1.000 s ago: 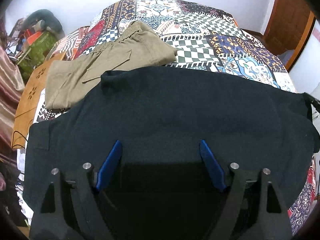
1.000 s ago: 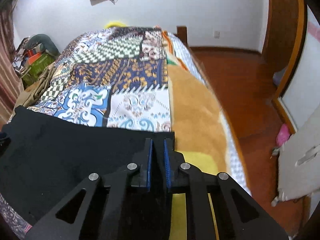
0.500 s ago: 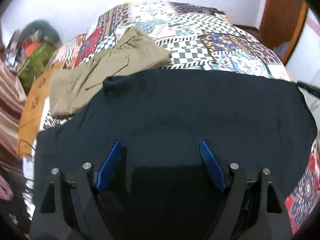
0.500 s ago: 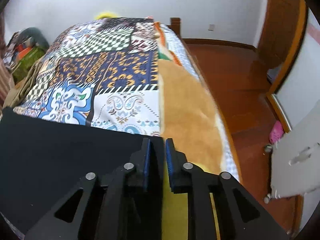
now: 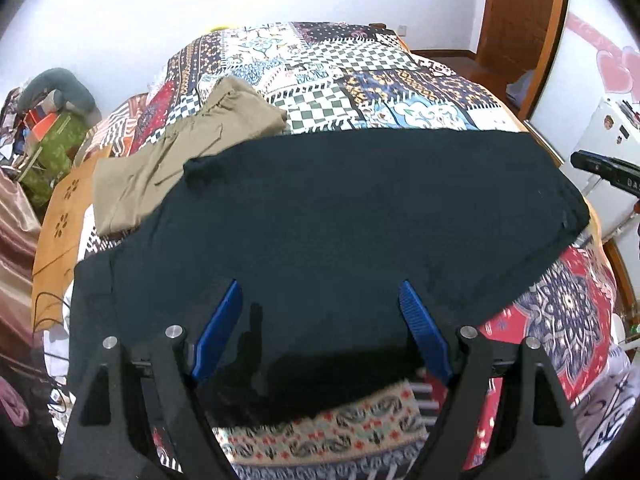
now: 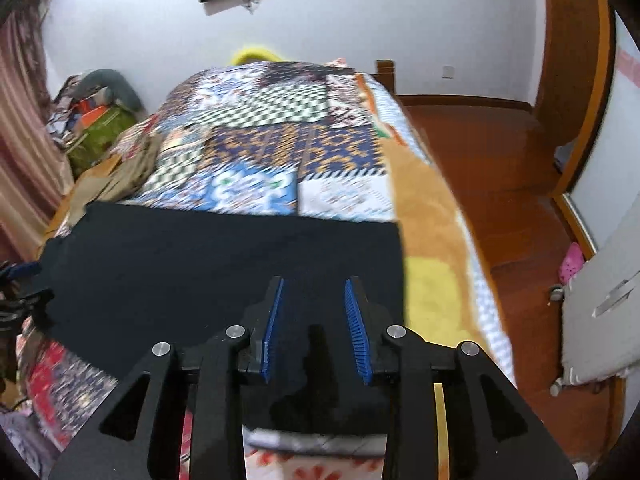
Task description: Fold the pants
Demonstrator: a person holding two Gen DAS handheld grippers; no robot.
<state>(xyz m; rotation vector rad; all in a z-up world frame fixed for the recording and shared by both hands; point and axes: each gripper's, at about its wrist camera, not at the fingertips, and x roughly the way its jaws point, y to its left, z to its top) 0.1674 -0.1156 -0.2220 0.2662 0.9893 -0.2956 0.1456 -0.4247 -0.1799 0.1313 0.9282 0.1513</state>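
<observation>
Near hem of black pants (image 5: 360, 216) hidden behind left claw (image 5: 320, 300)

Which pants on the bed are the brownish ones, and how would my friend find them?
Look at the big bed with the patchwork quilt. On its left side, past the wide black pants spread across the near part, lie the khaki pants, with one edge tucked under the black pair. They are the only plain tan cloth there, crumpled and smaller-looking than the flat black pair.
</observation>
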